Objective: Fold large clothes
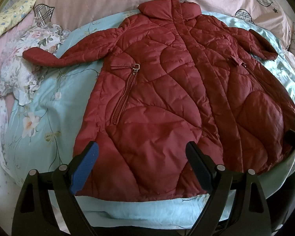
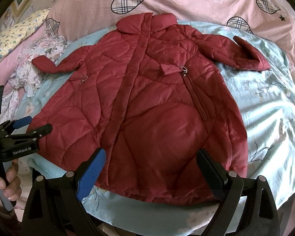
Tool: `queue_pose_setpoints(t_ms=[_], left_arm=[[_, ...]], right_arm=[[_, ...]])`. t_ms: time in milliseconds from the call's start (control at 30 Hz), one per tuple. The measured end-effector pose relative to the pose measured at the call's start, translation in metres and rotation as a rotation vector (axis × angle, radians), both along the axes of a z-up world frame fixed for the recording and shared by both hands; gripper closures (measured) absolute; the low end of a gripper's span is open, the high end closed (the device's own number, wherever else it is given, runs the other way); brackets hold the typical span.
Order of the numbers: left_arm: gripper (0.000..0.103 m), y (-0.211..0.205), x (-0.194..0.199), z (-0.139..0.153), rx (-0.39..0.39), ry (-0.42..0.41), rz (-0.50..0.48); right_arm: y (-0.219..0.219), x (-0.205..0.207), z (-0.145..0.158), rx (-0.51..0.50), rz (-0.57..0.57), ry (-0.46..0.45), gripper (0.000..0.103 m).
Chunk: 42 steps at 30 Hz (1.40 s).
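Here we hold the left gripper (image 1: 141, 155) with jaws spread wide over the hem of the red coat (image 1: 167, 90), gripping nothing; the right gripper (image 2: 150, 166) is spread the same way above the hem's other side. The coat lies flat, front up, sleeves out, collar away from us, on a pale blue flowered sheet (image 2: 265, 108). Beyond it lies a pink cover (image 2: 186, 2) with plaid hearts; to the left, a crumpled floral cloth (image 1: 19, 72) and a yellow flowered pillow (image 1: 7, 21).
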<state>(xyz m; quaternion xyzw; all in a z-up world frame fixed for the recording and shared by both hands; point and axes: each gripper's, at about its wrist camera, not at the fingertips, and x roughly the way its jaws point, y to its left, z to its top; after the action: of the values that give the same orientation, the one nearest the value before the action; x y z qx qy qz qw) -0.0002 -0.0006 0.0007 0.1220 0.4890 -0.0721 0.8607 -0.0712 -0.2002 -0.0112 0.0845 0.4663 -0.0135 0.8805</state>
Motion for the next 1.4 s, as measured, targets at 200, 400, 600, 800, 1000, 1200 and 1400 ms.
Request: queue_pose_setpoints(t_ms=[200, 400, 600, 800, 1000, 1200, 1400], left_arm=[[0.012, -0.001, 0.009, -0.003, -0.008, 0.004, -0.003], [0.012, -0.001, 0.015, -0.007, -0.065, 0.009, -0.008], [0.012, -0.001, 0.027, -0.012, -0.109, 0.028, -0.004], [0.012, 0.002, 0.044, -0.014, -0.094, 0.033, 0.009], [0.012, 0.005, 0.067, -0.013, -0.101, 0.021, 0.029], [0.012, 0.007, 0.088, -0.005, -0.113, -0.040, 0.046], [0.012, 0.013, 0.110, -0.003, -0.123, 0.002, 0.078]], right_arm=[[-0.004, 0.004, 0.001, 0.011, -0.012, 0.005, 0.009], [-0.015, 0.010, 0.002, -0.001, -0.034, -0.020, 0.009], [-0.035, 0.020, 0.004, -0.018, -0.072, -0.030, 0.009], [-0.071, 0.034, 0.012, -0.012, -0.133, -0.081, 0.009], [-0.121, 0.058, 0.018, 0.046, -0.201, -0.125, 0.009], [-0.179, 0.092, 0.018, 0.035, -0.287, -0.131, 0.009], [-0.238, 0.130, 0.019, -0.009, -0.385, -0.130, 0.010]])
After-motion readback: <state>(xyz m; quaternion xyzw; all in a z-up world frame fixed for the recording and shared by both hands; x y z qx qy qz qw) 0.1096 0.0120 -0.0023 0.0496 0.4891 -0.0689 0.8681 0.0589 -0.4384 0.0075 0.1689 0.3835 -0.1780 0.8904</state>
